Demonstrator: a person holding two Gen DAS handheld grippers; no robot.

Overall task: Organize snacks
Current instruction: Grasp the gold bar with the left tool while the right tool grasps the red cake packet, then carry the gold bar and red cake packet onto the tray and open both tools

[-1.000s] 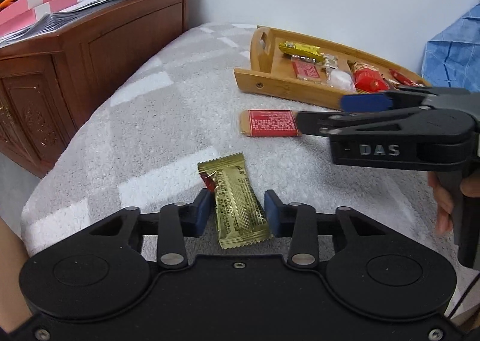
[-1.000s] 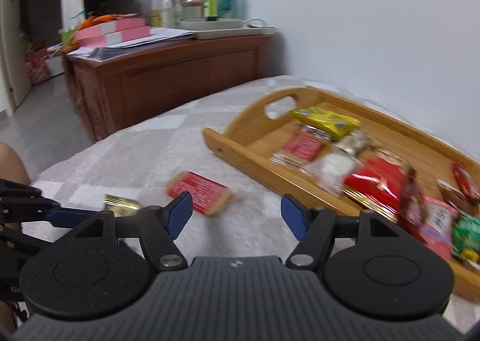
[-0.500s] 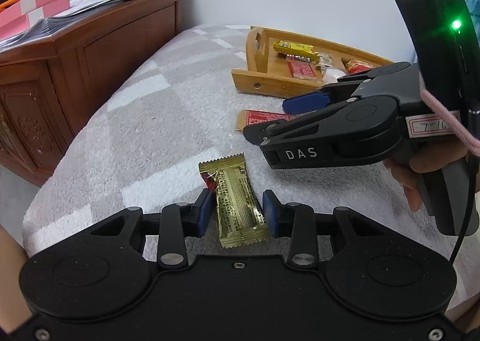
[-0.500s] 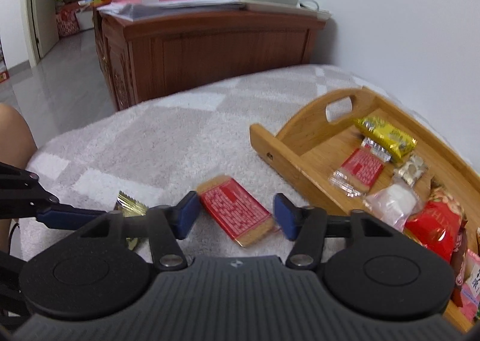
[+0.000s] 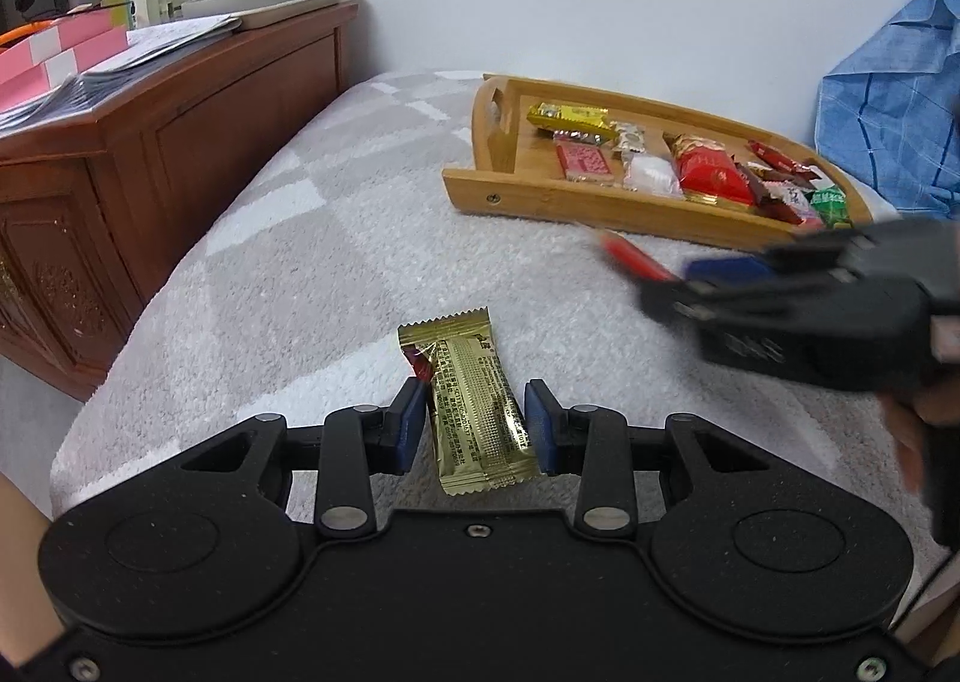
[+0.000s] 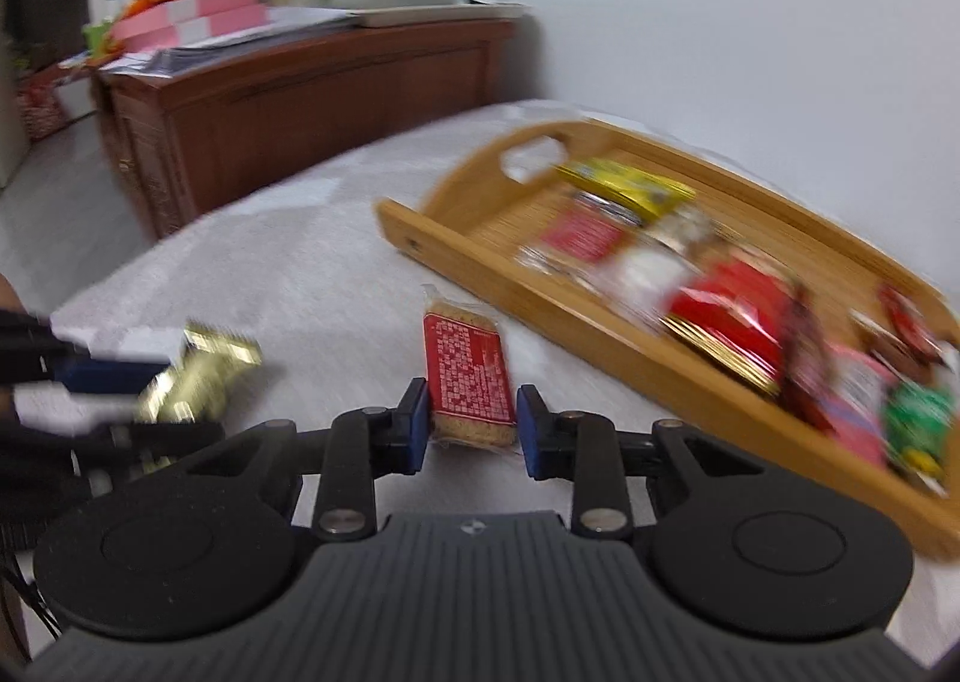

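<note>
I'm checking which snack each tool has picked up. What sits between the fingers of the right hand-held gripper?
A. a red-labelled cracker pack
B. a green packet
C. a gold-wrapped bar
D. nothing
A: in the right wrist view the right hand-held gripper has just closed its blue pads on the red-labelled cracker pack; the gold-wrapped bar lies between the left hand-held gripper fingers.

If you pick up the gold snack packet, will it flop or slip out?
The gold packet looks like thin crinkly foil with crimped ends, so it would probably bend and crackle rather than stay stiff. Its shiny wrap may be a bit slippery between the left gripper pads. It looks small and flat, so likely light and unlikely to roll.
</note>
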